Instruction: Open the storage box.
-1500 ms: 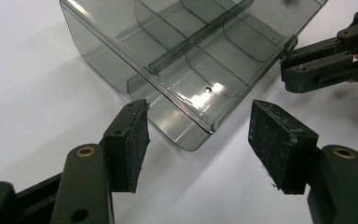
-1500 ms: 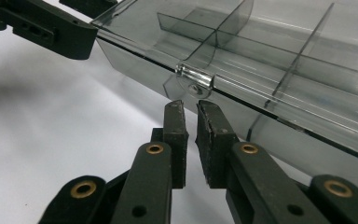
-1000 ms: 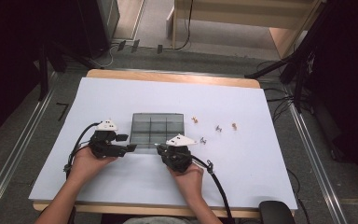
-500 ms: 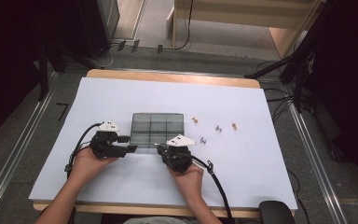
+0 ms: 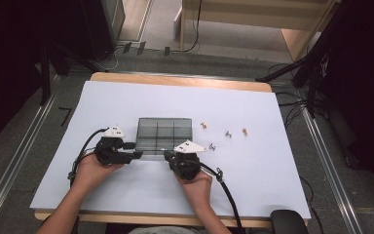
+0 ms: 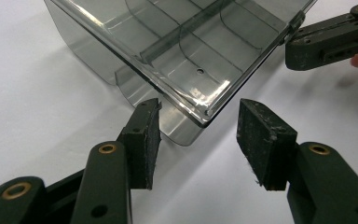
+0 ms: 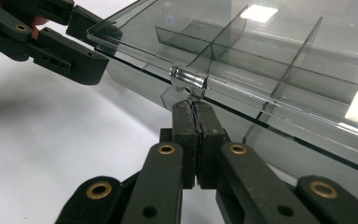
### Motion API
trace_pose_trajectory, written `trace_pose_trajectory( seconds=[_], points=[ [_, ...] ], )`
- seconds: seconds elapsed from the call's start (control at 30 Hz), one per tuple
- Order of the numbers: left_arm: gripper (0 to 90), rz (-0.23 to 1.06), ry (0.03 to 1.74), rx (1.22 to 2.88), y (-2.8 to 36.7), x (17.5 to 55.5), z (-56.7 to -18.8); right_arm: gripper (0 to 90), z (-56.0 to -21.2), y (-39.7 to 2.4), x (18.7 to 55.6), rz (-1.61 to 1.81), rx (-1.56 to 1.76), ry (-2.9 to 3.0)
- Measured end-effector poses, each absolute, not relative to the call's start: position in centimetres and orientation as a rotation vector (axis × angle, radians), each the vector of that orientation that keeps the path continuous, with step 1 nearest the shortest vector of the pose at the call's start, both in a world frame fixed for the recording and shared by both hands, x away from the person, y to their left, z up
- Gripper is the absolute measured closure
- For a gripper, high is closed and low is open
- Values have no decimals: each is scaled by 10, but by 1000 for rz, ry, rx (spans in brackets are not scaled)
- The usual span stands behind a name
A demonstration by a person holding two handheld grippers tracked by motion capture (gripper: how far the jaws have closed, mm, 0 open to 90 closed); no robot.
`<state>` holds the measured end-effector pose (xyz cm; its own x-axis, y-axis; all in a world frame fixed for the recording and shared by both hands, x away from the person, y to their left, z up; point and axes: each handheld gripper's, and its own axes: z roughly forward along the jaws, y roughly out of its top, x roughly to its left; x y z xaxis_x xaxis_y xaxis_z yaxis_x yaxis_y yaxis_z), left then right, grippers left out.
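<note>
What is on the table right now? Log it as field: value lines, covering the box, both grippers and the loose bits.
box: clear smoky compartment box, lid down, on white sheet
left gripper: open, jaws either side of a box corner
right gripper: shut, tips just under the lid's front latch tab
loose bits: four small parts right of the box, too small to identify
compartments: look empty
</note>
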<state>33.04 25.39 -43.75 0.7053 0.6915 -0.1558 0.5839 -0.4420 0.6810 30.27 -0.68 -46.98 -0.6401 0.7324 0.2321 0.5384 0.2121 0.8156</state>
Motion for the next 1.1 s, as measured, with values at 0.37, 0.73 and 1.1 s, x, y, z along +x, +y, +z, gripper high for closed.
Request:
trace_pose_trajectory(
  seconds=[0.37, 0.73, 1.1],
  points=[
    [557, 219, 961, 2143, 254, 329, -432, 892, -463, -8, 304, 1401, 1200, 2289],
    [592, 254, 946, 2137, 251, 328, -428, 856, -457, -10, 306, 1390, 1182, 2304],
    [588, 254, 947, 2136, 251, 329, -428, 774, -454, -36, 307, 1375, 1193, 2317]
  ],
)
